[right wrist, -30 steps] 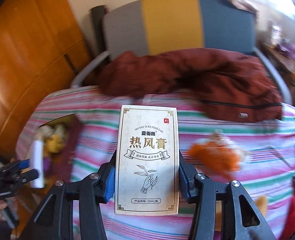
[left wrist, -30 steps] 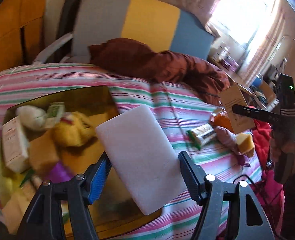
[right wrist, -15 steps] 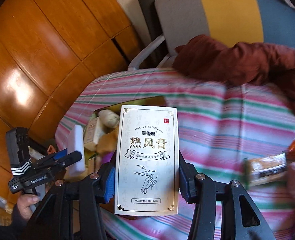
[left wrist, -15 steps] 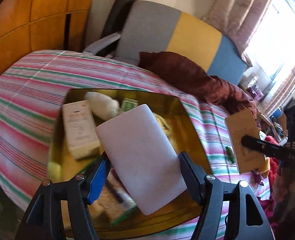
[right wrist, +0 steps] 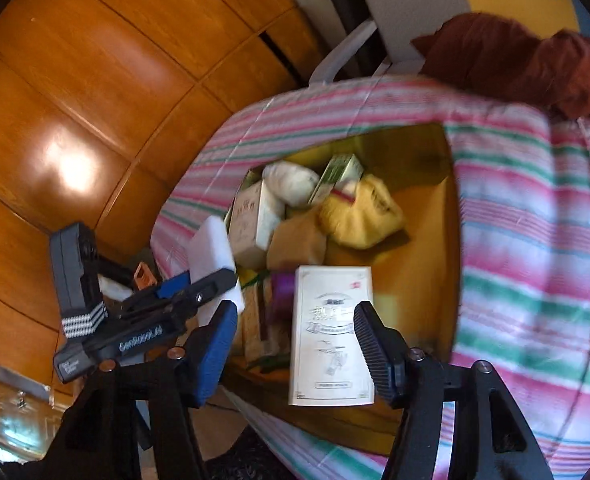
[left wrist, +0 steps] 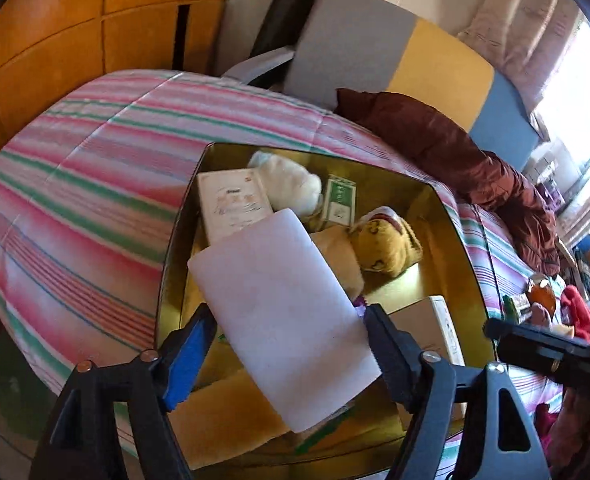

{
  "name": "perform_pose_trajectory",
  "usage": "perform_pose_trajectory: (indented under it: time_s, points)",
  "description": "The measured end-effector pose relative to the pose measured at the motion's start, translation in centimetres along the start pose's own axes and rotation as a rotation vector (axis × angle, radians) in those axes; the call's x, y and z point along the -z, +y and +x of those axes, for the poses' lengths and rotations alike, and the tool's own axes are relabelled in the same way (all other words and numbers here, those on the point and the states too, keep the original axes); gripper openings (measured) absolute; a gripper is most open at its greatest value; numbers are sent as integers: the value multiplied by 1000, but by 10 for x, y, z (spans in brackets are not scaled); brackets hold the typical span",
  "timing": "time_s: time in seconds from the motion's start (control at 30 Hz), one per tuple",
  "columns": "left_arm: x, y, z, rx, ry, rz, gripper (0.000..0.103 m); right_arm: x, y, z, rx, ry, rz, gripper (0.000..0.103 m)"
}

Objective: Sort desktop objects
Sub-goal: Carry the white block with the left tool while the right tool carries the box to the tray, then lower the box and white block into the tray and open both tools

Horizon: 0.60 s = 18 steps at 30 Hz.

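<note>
The left wrist view looks down into a gold-lined box [left wrist: 443, 216] sitting on a pink-and-green striped cloth [left wrist: 95, 184], and the white foam block [left wrist: 283, 316] lies directly between the fingers of the left gripper [left wrist: 287, 344], straight above the box's open middle. Its long axis runs diagonally, from the upper left down toward the lower right. The left jaws have just been opening: a gap shows between the blue pad and the block's near edge, so the grip looks released or very nearly so. In the right wrist view the cream printed carton [right wrist: 333, 334] stands upright, long axis pointing away from the camera, between the fingers of the right gripper [right wrist: 295, 344]; these jaws have also just been opening, with clear space on the left side, and the blur on the carton suggests it is dropping free. It sits over the near edge of the box, so the right hand is the nearer one to that rim, while the left reaches in from the side. The block is soft, matte and rounded at the corners, likely to land quietly. The carton is stiff, glossy card with sharp edges. Below wait a yellow plush toy [left wrist: 387, 246], a white fluffy ball [left wrist: 291, 188] and other small cartons, an uneven, cushioned bed.
</note>
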<state>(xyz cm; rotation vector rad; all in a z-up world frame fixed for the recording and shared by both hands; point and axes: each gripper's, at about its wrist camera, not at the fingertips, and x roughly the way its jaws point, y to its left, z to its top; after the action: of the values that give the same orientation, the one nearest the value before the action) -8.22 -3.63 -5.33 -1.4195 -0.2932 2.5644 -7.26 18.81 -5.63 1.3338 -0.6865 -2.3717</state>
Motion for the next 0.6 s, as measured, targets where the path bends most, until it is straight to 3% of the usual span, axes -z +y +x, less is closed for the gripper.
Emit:
perform_pose_trajectory:
  time_s: [0.17, 0.23, 0.3, 0.33, 0.43, 0.47, 0.53, 0.57, 0.6]
  points:
    - [1, 3, -3, 6, -17, -8, 83, 13, -9, 8, 12, 25, 30, 68]
    - [-1, 1, -4, 59, -20, -1, 83, 15, -8, 13, -3, 37, 33, 69]
    - [-3, 1, -8, 169, -20, -13, 84, 18, -1, 18, -48, 51, 22, 69]
    - [-4, 2, -9, 173, -25, -19, 84, 19, 1, 20, -64, 55, 15, 69]
    - [-8, 4, -10, 12, -50, -4, 84, 25, 7, 19, -85, 56, 0, 69]
    - [-9, 6, -11, -4, -56, 1, 84, 26, 8, 17, -88, 54, -7, 69]
    - [-10, 8, -12, 66, -47, 8, 85, 29, 8, 14, -73, 47, -16, 71]
    - [-10, 7, -12, 148, -33, 26, 87, 31, 8, 12, -59, 42, -19, 72]
    - [-11, 6, -11, 185, -21, 36, 94, 32, 7, 10, -52, 40, -17, 73]
